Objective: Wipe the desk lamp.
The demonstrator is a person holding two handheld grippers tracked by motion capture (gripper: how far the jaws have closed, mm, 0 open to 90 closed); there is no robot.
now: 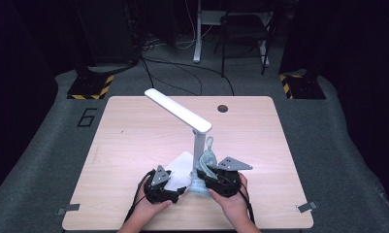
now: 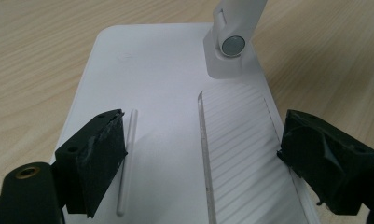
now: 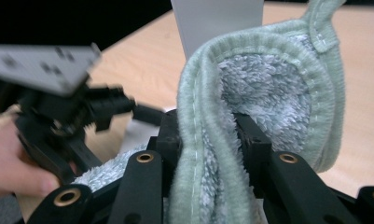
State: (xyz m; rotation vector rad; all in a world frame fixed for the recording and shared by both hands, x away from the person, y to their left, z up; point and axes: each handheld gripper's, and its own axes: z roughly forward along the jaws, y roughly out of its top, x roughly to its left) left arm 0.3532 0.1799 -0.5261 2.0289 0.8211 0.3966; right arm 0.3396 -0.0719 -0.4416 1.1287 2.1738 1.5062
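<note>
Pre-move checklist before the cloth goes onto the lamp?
1. Right gripper clamped on the cloth: ok, folds pinched between the jaws.
2. Left gripper steadying the lamp base: not ok, jaws open over it, pads apart from it.
3. Cloth clear of the table: cannot tell, lower end may rest there.
4. Lamp post upright: ok.
5. Lamp head clear of both grippers: ok.
</note>
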